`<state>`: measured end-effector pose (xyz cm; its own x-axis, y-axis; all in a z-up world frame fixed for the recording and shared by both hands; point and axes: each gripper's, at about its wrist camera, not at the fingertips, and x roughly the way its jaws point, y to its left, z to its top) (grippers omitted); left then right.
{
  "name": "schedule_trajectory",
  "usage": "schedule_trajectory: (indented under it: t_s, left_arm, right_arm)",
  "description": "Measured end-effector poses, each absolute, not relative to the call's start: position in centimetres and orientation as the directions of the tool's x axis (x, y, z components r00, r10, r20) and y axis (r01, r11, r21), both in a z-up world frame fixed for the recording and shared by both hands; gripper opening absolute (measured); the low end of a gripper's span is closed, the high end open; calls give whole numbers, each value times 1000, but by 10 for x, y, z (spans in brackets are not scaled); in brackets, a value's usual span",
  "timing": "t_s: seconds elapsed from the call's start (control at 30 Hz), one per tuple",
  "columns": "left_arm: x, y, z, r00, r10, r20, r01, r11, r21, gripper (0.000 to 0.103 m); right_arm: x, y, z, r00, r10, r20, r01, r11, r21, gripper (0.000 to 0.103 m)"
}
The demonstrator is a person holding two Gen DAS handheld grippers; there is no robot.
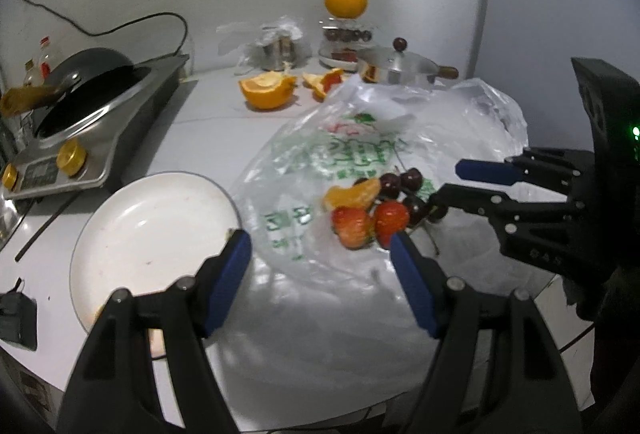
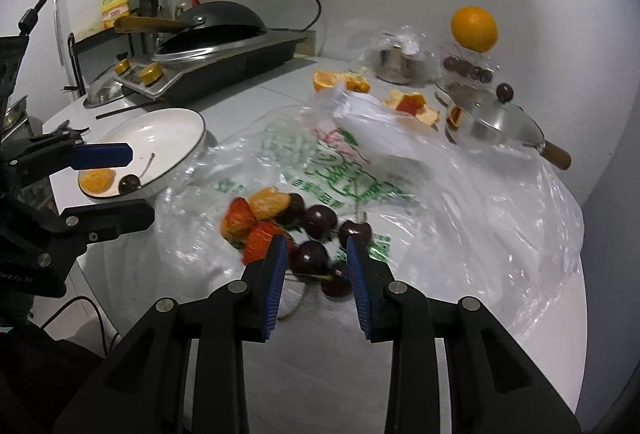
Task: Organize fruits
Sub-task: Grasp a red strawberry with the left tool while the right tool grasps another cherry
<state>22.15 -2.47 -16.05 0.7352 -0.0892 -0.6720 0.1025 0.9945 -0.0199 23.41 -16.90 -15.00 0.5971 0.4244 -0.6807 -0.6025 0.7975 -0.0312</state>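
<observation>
A small fruit pile lies on a clear printed plastic bag: two strawberries, an orange segment and several dark cherries. My right gripper hovers over the near cherries. Its pads stand apart around one cherry without pressing on it. To the left sits a white plate holding an orange segment and a cherry. My left gripper is open and empty between plate and pile.
An induction cooker with a black wok stands at the back left. Cut orange pieces, a lidded steel pot, a wrapped steel cup and a whole orange on a jar line the back wall. The table edge runs close below the grippers.
</observation>
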Motion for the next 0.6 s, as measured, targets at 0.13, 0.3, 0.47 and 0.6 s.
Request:
schedule_trajectory:
  t_s: [0.13, 0.3, 0.47, 0.6]
  left_arm:
    - [227, -38, -162, 732, -86, -676, 121, 993, 4, 73]
    - [230, -51, -167, 728, -84, -681, 152, 988, 41, 73]
    - [235, -61, -173, 718, -73, -693, 172, 982, 76, 73]
    - [241, -64, -179, 708, -62, -704, 181, 979, 96, 72]
  right_arm:
    - [241, -179, -157, 587, 428, -687, -599, 801, -13, 33]
    - [247, -185, -168, 561, 436, -704, -608, 794, 7, 33]
    - [252, -188, -178, 530, 445, -722, -622, 782, 26, 33]
    - [256, -186, -183, 506, 453, -734, -638, 769, 35, 37]
